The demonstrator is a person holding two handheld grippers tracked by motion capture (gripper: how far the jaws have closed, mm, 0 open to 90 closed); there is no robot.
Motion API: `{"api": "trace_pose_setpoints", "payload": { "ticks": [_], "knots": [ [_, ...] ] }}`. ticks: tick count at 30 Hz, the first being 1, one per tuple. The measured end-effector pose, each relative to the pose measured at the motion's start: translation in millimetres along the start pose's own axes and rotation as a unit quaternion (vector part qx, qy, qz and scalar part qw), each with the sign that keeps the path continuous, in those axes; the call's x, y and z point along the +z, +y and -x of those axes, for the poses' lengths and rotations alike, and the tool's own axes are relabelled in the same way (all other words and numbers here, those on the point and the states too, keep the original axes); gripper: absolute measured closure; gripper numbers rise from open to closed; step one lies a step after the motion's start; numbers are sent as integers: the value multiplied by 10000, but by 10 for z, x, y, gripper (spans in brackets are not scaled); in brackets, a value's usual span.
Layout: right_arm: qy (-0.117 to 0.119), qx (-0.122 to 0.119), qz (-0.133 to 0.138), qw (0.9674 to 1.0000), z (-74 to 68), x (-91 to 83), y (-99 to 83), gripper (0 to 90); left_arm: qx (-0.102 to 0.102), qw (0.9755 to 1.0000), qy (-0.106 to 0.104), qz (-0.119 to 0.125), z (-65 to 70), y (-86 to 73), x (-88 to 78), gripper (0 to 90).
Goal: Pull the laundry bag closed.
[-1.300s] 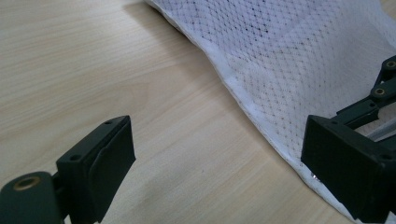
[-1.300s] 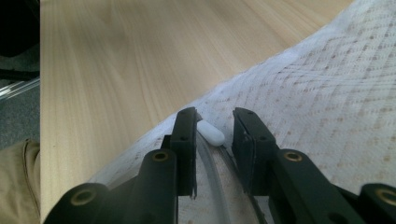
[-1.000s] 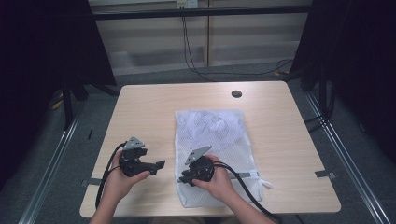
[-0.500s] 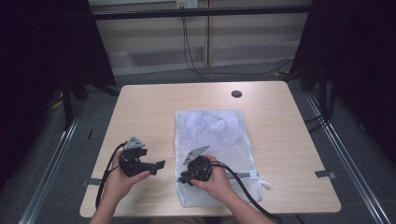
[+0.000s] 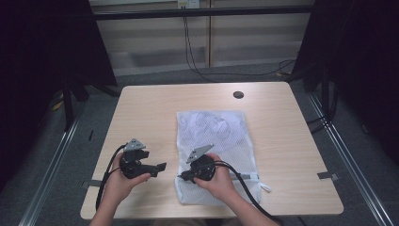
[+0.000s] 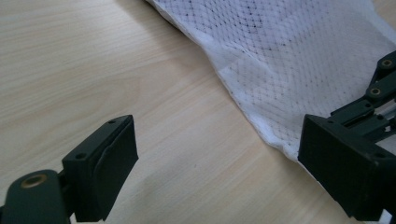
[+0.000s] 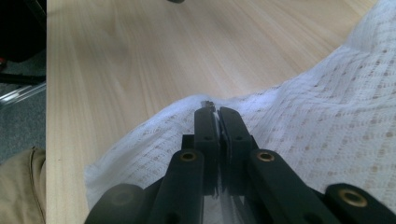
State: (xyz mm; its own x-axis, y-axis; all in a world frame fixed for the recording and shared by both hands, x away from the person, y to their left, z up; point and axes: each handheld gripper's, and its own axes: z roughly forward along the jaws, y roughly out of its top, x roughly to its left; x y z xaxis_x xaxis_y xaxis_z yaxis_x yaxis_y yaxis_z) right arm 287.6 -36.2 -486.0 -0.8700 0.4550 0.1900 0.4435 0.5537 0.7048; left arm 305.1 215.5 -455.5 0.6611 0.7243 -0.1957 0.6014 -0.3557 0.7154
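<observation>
A white mesh bag lies flat on the wooden table, right of centre. My right gripper sits at the bag's near left edge, held in a hand. Its jaws have just been closing. In the right gripper view they are shut on the hem of the mesh bag, with fabric pinched between the pads. My left gripper rests on bare wood left of the bag, pointing toward it. Its jaws stand wide open with nothing between them, and the bag's edge lies just ahead.
A small dark disc is set in the tabletop near the far edge. Black cables trail from both grippers over the near edge. Metal rails and grey floor surround the table, with dark curtains on both sides.
</observation>
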Motion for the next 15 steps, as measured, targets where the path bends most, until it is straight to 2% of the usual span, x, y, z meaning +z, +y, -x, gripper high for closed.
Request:
{"api": "trace_pose_setpoints", "payload": {
  "ticks": [3, 6, 9, 13, 15],
  "knots": [
    [-24, -21, 84, 10000, -11, -25, 8, 872, -83, 9999, -99, -25, 18, -1, 6, 124],
    [-29, -5, 155, 9999, -2, -49, 12, 872, -65, 9998, -159, -86, 15, 1, 7, 127],
    [-48, 27, 245, 9997, 8, -79, 20, 872, -173, 9992, -356, -81, 31, 0, 18, 137],
    [-26, 26, 334, 9994, 14, -102, 26, 872, -215, 9982, -547, -139, 54, 2, 31, 148],
    [-42, 40, 399, 9992, 14, -128, 30, 872, -312, 9965, -743, -216, 73, 4, 47, 163]
  ]
}}
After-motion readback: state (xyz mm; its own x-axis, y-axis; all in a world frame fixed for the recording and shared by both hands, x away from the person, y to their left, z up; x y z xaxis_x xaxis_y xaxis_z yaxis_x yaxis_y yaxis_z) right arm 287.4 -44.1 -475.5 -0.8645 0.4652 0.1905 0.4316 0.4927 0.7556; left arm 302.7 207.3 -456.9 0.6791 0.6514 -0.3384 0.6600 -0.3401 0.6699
